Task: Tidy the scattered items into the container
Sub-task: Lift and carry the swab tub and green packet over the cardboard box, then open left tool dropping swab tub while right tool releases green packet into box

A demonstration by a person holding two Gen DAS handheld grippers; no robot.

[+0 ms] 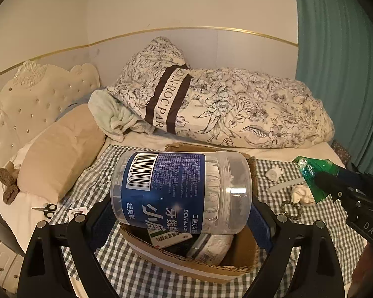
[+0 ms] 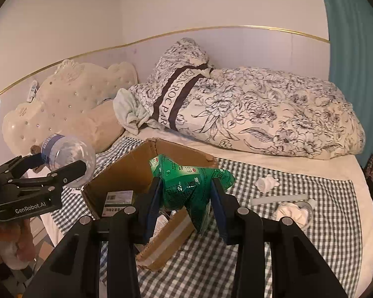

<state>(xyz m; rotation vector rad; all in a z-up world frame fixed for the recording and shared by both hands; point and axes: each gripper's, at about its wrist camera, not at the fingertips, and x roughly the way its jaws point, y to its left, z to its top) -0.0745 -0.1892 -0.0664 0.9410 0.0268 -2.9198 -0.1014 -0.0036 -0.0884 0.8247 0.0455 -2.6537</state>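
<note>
Both claws are loaded over the cardboard box point(image 1: 238, 268) mid-bed: left gripper point(image 1: 181, 213) clamps the floss jar point(image 1: 179, 188) sideways — right gripper point(image 2: 186, 206) pinches 1 green packet point(image 2: 186, 186) (ready to drop, I'd guess).

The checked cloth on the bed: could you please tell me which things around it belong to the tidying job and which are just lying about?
Job:
- cardboard box
- floss jar in left gripper
- green packet in right gripper
- crumpled tissues
- white stick

Just lying about:
- floral duvet
- beige pillow
- headboard
</note>
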